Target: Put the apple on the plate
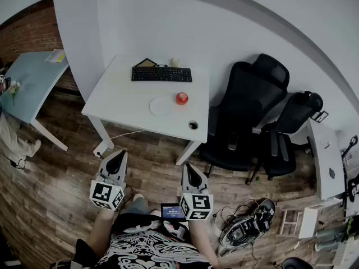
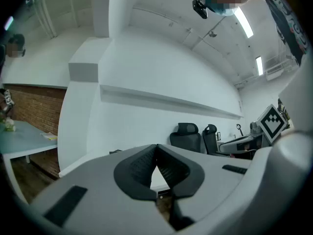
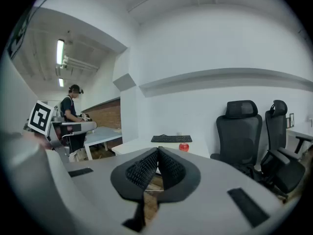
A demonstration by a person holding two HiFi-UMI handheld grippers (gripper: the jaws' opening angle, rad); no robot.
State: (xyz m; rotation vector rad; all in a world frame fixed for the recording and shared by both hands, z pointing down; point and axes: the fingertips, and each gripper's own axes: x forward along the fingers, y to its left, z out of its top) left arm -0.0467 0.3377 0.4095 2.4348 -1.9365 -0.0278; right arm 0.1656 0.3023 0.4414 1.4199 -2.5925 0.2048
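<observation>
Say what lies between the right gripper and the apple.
Head view: wooden floor, then the table's front edge and round grommet, before the apple.

This is an office. In the middle of the head view a white desk (image 1: 112,102) carries a keyboard (image 1: 161,74), with two black swivel chairs (image 1: 249,108) to its right. A second desk (image 1: 28,86) stands at the left by a brick wall (image 1: 31,32). Strip lights (image 3: 60,52) hang at the upper left of the right gripper view.
</observation>
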